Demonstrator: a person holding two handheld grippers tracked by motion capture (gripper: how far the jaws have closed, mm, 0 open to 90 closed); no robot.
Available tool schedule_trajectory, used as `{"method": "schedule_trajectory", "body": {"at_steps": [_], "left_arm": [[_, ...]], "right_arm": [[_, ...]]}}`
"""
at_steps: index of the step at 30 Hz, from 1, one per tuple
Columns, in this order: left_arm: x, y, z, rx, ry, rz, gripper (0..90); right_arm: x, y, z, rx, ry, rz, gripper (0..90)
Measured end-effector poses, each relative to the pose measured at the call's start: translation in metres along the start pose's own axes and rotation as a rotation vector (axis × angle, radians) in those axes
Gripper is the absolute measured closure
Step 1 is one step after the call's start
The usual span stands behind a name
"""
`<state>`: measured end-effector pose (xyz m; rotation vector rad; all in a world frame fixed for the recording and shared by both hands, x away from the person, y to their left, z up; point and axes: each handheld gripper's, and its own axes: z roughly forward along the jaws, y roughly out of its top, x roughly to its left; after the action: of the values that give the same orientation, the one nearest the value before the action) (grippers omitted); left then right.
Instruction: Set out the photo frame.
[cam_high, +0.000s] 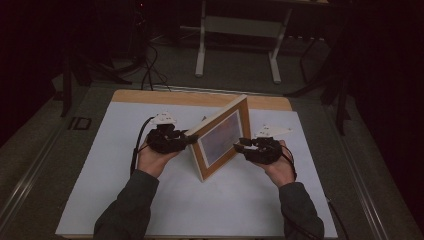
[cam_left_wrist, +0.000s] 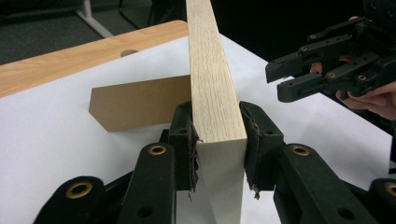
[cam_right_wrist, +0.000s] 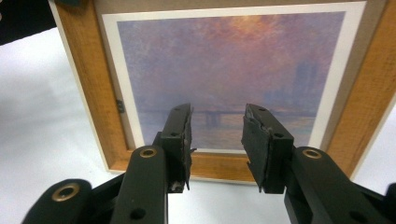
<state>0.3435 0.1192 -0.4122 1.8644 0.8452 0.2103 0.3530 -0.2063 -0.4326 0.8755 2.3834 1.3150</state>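
Upright on the white mat (cam_high: 150, 200), the frame (cam_high: 220, 137) is clamped at its side edge by the left gripper (cam_left_wrist: 218, 135); a brown stand (cam_left_wrist: 140, 102) is seen beyond those fingers. The right gripper (cam_right_wrist: 217, 135) is held open before the picture, gripping nothing.

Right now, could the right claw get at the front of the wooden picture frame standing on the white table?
Probably yes: the right claw points at the wooden picture frame with open jaws, nothing between, while the left claw grips its side edge.
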Motion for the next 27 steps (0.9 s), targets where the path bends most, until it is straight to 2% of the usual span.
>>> {"method": "schedule_trajectory", "body": {"at_steps": [8, 14, 21, 27], "left_arm": [[0.013, -0.001, -0.006, -0.001, -0.046, -0.007, 70.1], [0.023, -0.002, -0.011, 0.001, -0.079, -0.014, 70.8], [0.032, -0.003, -0.014, 0.003, -0.11, -0.018, 71.1], [0.039, -0.002, -0.016, 0.012, -0.134, -0.009, 71.2]], "right_arm": [[-0.003, 0.0, 0.0, 0.012, -0.022, -0.009, 60.7], [-0.005, 0.001, 0.002, 0.023, -0.066, -0.014, 57.5], [-0.013, 0.005, 0.004, 0.003, -0.093, 0.015, 55.2], [-0.026, 0.012, 0.003, -0.041, -0.118, 0.031, 50.9]]}}
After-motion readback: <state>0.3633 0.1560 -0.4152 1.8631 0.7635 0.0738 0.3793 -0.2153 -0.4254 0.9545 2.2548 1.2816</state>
